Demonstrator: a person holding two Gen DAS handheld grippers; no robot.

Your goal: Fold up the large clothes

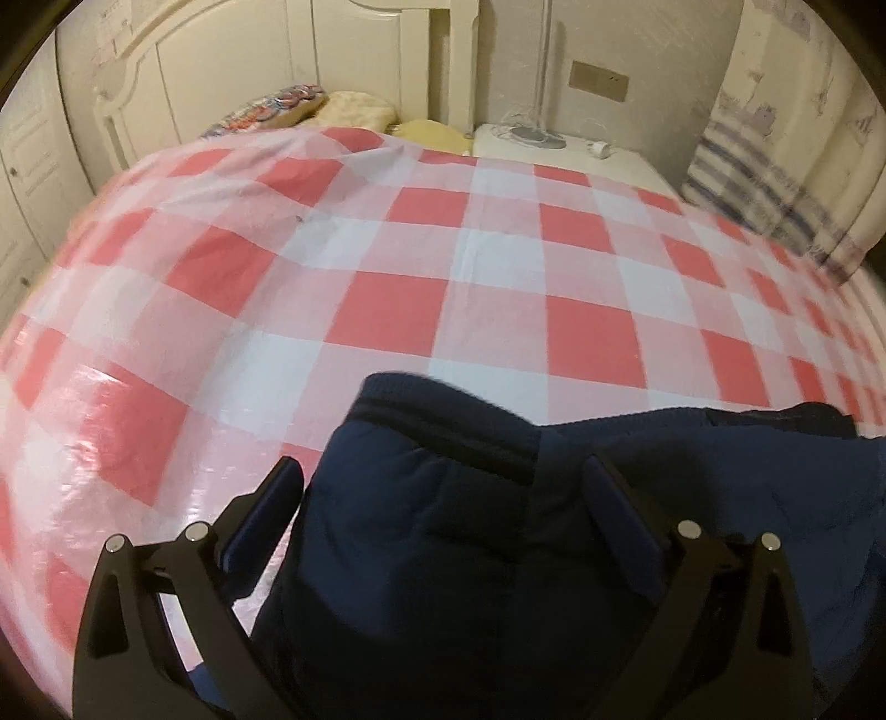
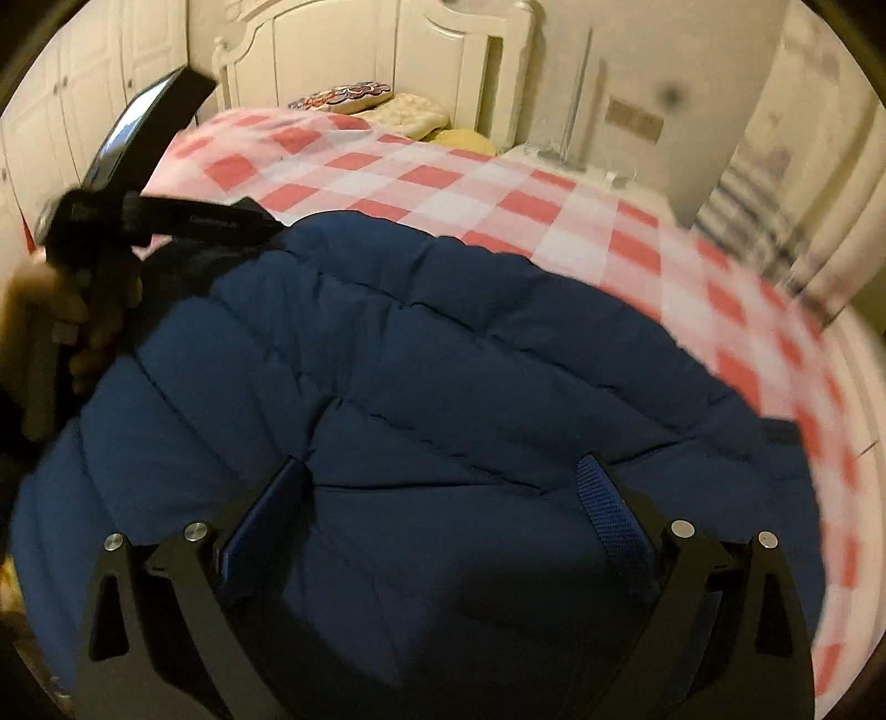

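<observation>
A navy quilted puffer jacket [image 2: 443, 343] lies spread on the bed's red-and-white checked sheet [image 2: 554, 205]. In the right wrist view my right gripper [image 2: 446, 484] hovers over the jacket's middle, open, its blue pads wide apart and clear of the cloth. In the left wrist view the jacket [image 1: 498, 526] shows a ribbed cuff end, with the sheet [image 1: 387, 266] beyond it. My left gripper [image 1: 446, 482] stands open astride that end; its left finger [image 1: 277, 498] sits beside the jacket's edge over the sheet. The right wrist view also shows the left gripper's body [image 2: 127, 183] and the hand [image 2: 61, 310] holding it at the jacket's left edge.
A white headboard [image 2: 387, 50] and several pillows [image 2: 376, 105] stand at the far end of the bed. A white nightstand [image 1: 554, 147] with cables sits to the right of them. A striped cloth [image 1: 775, 183] hangs at the right. White wardrobe doors [image 2: 83, 94] line the left.
</observation>
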